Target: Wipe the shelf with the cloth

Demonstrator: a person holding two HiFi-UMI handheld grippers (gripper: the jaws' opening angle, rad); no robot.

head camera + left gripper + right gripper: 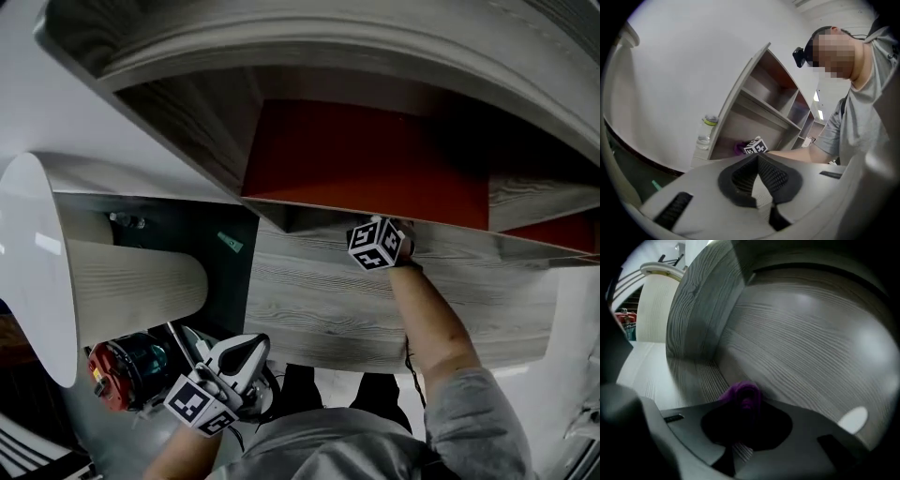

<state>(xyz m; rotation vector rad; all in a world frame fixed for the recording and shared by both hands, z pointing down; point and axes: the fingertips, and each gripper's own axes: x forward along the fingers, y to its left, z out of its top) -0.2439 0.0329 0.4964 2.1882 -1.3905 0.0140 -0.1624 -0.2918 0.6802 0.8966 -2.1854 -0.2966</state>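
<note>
the right gripper (743, 405) sits inside the shelf's (801, 343) lower compartment, its jaws clamped on the bunched purple cloth (740, 391), which presses against the shelf's grey board. the left gripper (758, 159) hangs well apart from the shelf, jaws together, empty.

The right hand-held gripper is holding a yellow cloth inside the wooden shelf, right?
The cloth is purple, not yellow; the right gripper view shows it. The right hand-held gripper does hold it inside the wooden shelf.
</note>
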